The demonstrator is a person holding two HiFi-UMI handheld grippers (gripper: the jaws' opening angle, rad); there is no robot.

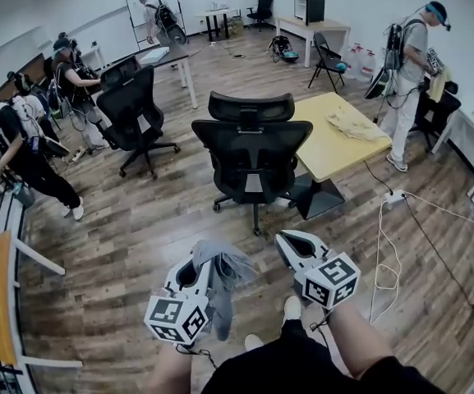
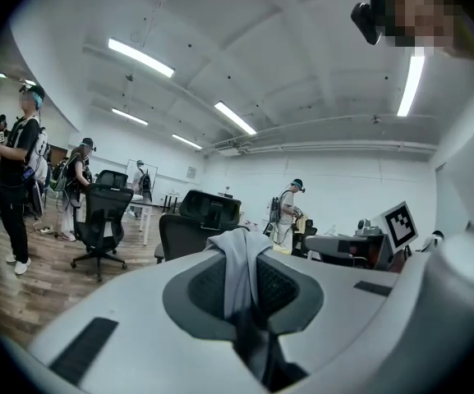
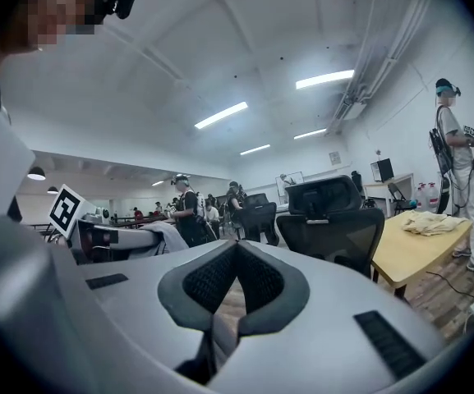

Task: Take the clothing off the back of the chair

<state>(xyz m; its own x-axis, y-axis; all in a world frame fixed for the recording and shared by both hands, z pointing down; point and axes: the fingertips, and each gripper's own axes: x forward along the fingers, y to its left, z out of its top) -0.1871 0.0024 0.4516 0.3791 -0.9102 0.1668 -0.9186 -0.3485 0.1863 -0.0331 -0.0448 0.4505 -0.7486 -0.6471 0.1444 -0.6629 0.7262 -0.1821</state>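
In the head view, my left gripper (image 1: pixel 194 271) holds the grey clothing (image 1: pixel 220 273) low and near my legs. Its loose end hangs toward the floor (image 1: pixel 138 220), well apart from the chair (image 1: pixel 251 150), whose back is bare; I judge the taking-off done. In the left gripper view, my fingers (image 2: pixel 284 290) pinch a fold of the clothing so it cannot slip. In the right gripper view, my right gripper (image 3: pixel 237 257) has its fingers pressed together on nothing, spare for now, facing the chair and the yellow desk (image 3: pixel 421 249) at right.
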